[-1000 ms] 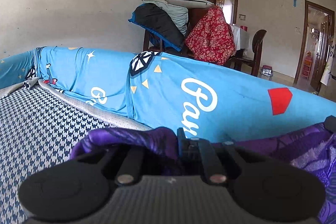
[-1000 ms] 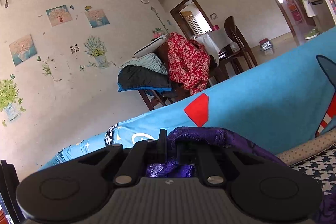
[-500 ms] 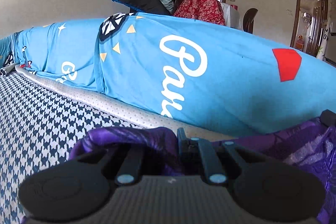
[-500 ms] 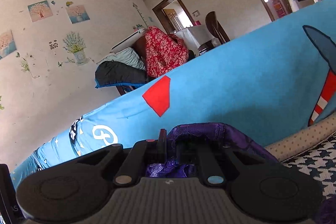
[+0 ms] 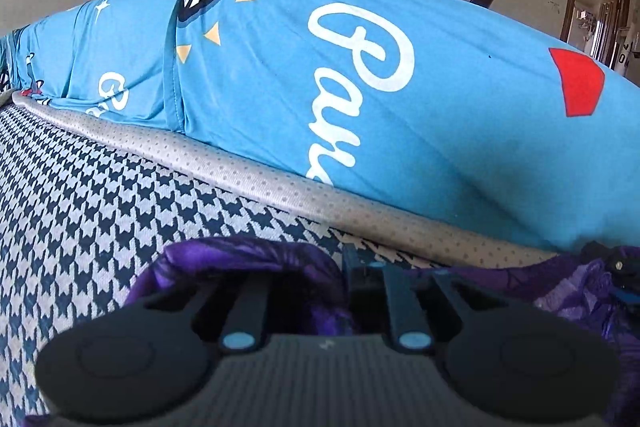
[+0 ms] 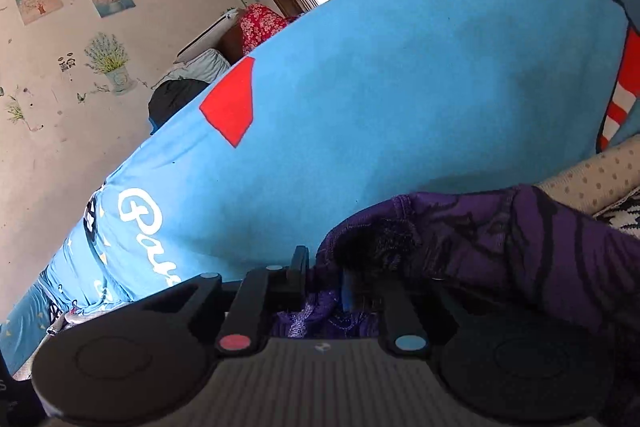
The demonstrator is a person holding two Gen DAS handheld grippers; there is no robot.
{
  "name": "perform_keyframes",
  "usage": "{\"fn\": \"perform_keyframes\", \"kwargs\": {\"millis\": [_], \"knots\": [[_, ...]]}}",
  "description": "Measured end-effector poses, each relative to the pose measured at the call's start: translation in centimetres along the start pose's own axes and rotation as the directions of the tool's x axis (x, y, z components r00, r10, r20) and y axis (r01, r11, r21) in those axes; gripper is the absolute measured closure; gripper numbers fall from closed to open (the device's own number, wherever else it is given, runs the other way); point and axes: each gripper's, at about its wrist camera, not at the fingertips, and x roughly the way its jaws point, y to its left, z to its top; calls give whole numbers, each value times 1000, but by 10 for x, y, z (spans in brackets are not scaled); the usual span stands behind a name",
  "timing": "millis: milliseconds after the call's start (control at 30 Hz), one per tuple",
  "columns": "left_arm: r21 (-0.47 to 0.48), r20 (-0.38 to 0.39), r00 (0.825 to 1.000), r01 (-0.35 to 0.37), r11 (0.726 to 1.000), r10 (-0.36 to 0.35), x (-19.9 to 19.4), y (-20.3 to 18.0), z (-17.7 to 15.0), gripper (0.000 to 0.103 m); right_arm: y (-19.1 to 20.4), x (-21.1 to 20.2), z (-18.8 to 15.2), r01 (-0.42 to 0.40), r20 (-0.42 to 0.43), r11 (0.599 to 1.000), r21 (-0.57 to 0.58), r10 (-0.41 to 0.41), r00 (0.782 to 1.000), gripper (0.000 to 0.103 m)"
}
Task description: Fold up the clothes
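Both fisheye views were bright with even daylight, which entered through the open wooden doorway far ahead and to the right of the left tongs, where the glass was washed out to white. The sky-blue printed quilt ahead of the tongs was crisply lit on top, with a soft shadow along its lower edge above the grey dotted mattress piping. The purple patterned garment around the right tongs was dark, its folds nearly black. Straight lines bowed strongly toward the frame borders, the corners were vignetted black, and the black tong bodies nearest the lens looked slightly soft.
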Motion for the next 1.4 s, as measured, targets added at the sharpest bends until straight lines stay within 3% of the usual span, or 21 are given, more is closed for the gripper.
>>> {"fn": "perform_keyframes", "kwargs": {"millis": [100,167,200,433,500,567,700,733,767,800,833,900,933,1000,1133,1200,1267,1367,1400], "knots": [[-104,-7,998,54,993,-55,-6,13,11,76,-8,-3,-1,-4,11,999,53,4,1000,72],[-146,-2,996,90,985,-92,-11,19,19,67,-10,-8,0,-36,37,997,68,33,999,52],[-160,0,994,106,981,-107,-13,21,22,66,-10,-12,0,-35,54,997,64,32,998,50],[-256,39,988,155,954,-150,-28,38,37,63,-3,-18,-3,-71,63,997,7,70,996,50],[-266,52,988,154,952,-145,-29,41,37,57,-3,-17,-4,-72,57,997,0,72,996,50],[-322,29,986,165,932,-165,-24,49,37,49,-3,-16,-4,-70,49,998,1,70,996,50],[-381,-6,983,167,909,-183,-15,59,35,47,-3,-12,-5,-68,33,998,2,68,997,50],[-402,-10,978,188,896,-210,-13,61,34,40,-3,-11,-5,-67,29,998,3,67,997,50],[-439,-15,966,225,870,-257,-9,65,34,25,-3,-10,-6,-66,25,998,3,66,997,50],[-471,-17,954,256,844,-299,-7,68,34,18,-4,-10,-6,-65,23,998,5,65,998,50],[-474,-7,953,263,840,-302,-9,68,35,12,-3,-10,-6,-62,21,998,3,61,998,50],[-481,13,951,276,832,-308,-13,67,37,12,-3,-8,-6,-55,14,998,-1,55,998,50],[-481,24,951,281,831,-308,-16,67,39,12,-2,-8,-6,-52,12,999,-2,52,999,50],[-439,63,963,261,860,-261,-26,63,41,12,-3,-6,-6,-51,9,999,5,51,999,50],[-377,77,951,307,874,-300,-33,55,46,12,-4,-6,-6,-56,11,998,11,56,998,50],[-337,115,964,266,903,-240,-41,51,46,10,-5,-6,-6,-62,13,998,17,61,998,50],[-320,136,975,209,924,-173,-43,51,45,0,-6,-6,-6,-68,15,997,27,67,998,50],[-407,85,969,246,880,-232,-31,66,44,1,-7,-5,-6,-70,15,997,31,70,997,50],[-405,82,970,241,882,-228,-30,67,43,1,-7,-5,-6,-70,15,997,31,70,997,50]]}}
